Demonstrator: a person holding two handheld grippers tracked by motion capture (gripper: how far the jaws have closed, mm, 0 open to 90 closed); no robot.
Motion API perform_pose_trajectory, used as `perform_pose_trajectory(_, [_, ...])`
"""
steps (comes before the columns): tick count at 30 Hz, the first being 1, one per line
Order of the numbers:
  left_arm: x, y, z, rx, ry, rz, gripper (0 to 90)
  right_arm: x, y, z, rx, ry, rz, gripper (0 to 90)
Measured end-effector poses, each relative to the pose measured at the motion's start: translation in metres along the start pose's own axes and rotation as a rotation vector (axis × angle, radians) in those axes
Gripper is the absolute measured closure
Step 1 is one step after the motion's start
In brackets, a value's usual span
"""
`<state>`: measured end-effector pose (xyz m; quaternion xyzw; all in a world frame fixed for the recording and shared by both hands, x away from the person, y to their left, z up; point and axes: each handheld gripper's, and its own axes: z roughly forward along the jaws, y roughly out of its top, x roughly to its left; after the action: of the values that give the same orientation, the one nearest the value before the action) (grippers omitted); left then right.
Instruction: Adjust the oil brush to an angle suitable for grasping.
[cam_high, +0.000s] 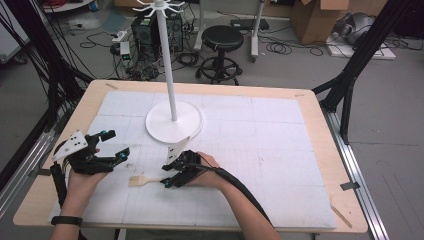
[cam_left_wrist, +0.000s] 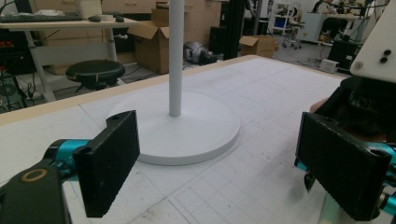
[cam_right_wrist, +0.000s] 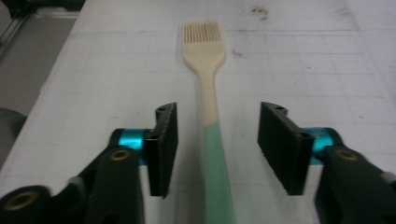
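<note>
High view, left to right: left hand-held gripper (cam_high: 111, 146) wide and empty, off to the side; brush (cam_high: 145, 180) flat on tabletop (cam_high: 280, 145), handle running lengthwise between wide-spread jaws of right hand-held gripper (cam_high: 167, 176), nearer, untouched.

Both forearms come in from the near edge of the worktop (cam_high: 310, 115). The left hand (cam_high: 82, 177), a dark band on its wrist, holds the left tongs (cam_high: 114, 146) near the left edge, jaws spread wide and aimed right. The right hand (cam_high: 207, 172) holds the right tongs (cam_high: 166, 176) low over the surface, aimed left, jaws parted, gripping nothing.
</note>
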<state>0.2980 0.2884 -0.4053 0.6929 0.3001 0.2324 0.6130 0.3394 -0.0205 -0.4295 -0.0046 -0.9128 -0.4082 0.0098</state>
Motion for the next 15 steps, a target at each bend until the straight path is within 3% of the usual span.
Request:
perform_pose_trajectory(2, [0.0,0.0,0.0,0.002,-0.002,0.0,14.1,-0.001,-0.002,-0.009,-0.024,-0.008,0.027,38.8])
perform_pose_trajectory(8, [-0.001,-0.001,0.002,0.005,-0.006,-0.001,14.1,-0.005,-0.016,-0.044,-0.069,-0.093,0.071,28.4])
perform_pose_trajectory(12, [-0.001,-0.001,0.002,0.013,-0.006,0.003,14.1,-0.003,-0.031,-0.073,-0.077,-0.153,0.096,24.3])
perform_pose_trajectory(15, [-0.001,-0.001,0.003,0.017,-0.006,0.003,14.1,-0.003,-0.05,-0.098,-0.116,-0.221,0.135,23.6])
